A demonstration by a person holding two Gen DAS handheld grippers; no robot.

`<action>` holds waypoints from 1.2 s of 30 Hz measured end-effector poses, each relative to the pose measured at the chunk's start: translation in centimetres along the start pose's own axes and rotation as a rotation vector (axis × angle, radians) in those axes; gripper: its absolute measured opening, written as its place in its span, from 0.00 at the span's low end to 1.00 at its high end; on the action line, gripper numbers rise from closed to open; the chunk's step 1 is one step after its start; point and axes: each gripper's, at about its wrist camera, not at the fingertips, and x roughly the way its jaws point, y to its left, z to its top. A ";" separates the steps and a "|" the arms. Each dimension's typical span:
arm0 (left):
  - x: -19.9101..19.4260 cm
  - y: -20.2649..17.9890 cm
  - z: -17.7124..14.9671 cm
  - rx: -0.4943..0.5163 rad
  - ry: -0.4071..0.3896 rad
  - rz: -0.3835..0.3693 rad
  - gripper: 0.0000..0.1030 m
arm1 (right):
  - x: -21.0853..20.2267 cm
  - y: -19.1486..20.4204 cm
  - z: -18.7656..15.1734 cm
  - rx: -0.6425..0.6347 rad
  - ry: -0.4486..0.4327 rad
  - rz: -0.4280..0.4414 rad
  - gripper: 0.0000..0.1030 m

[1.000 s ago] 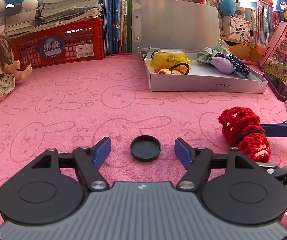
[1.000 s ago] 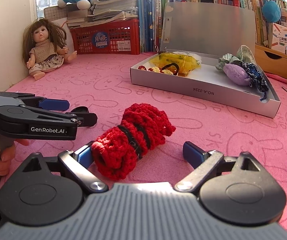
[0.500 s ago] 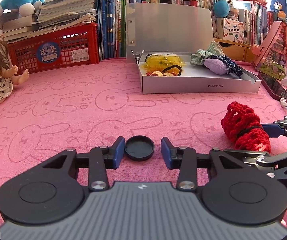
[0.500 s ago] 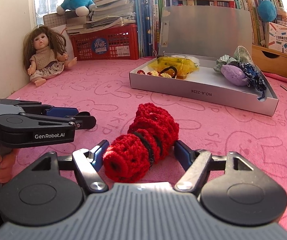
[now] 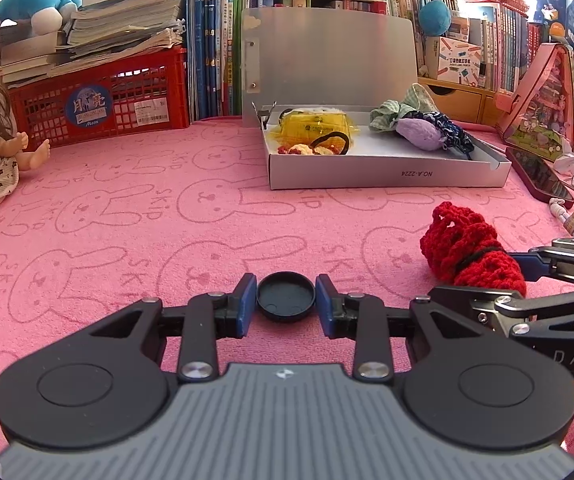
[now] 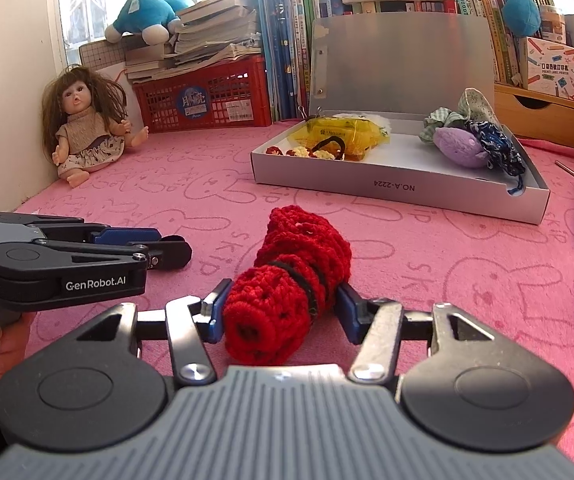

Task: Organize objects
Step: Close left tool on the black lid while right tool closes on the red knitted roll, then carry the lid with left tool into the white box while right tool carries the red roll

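Note:
A round black cap (image 5: 285,297) lies on the pink bunny-print cloth (image 5: 167,220). My left gripper (image 5: 285,305) is shut on it, blue pads touching both sides. It also shows in the right wrist view (image 6: 169,252). A red crocheted roll (image 6: 287,288) bound by a black band lies to the right. My right gripper (image 6: 283,312) is shut on its near end. The roll shows in the left wrist view (image 5: 471,250). An open grey box (image 5: 387,168) at the back holds a yellow packet, hair ties and cloth scrunchies.
A doll (image 6: 87,124) sits at the far left by the wall. A red basket (image 5: 99,104) under stacked books and a row of books line the back. A phone (image 5: 539,178) and a pink triangular case (image 5: 543,112) lie right of the box.
Both grippers have closed: the left onto the black cap, the right onto the red crocheted roll. Both views have tilted a little lower and nearer.

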 end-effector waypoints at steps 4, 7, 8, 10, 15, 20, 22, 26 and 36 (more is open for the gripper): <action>0.0 -0.4 0.2 0.007 -0.002 -0.009 0.36 | -0.1 -0.2 -0.1 0.009 -0.005 0.000 0.53; -0.1 -0.7 0.4 0.011 -0.006 -0.017 0.36 | -0.2 -0.3 -0.1 0.014 -0.007 -0.003 0.51; -0.1 -0.8 0.5 0.014 -0.008 -0.020 0.36 | -0.3 -0.3 -0.1 0.014 -0.009 -0.006 0.51; -0.2 -1.0 0.7 0.018 -0.013 -0.023 0.36 | -0.4 -0.3 -0.1 0.015 -0.012 -0.009 0.49; -0.3 -1.4 1.0 0.024 -0.020 -0.032 0.36 | -0.8 -0.8 0.2 0.026 -0.019 -0.015 0.47; -0.2 -1.8 1.1 0.019 -0.018 -0.046 0.36 | -1.1 -1.2 0.6 0.039 -0.032 -0.021 0.46; -0.2 -1.9 1.2 0.021 -0.019 -0.049 0.36 | -1.2 -1.3 0.7 0.040 -0.037 -0.027 0.46; -0.2 -2.2 1.6 0.023 -0.025 -0.058 0.36 | -1.3 -1.5 1.0 0.042 -0.041 -0.039 0.46; 0.1 -3.7 2.6 0.027 -0.022 -0.076 0.36 | -1.4 -2.5 1.5 0.060 -0.051 -0.079 0.47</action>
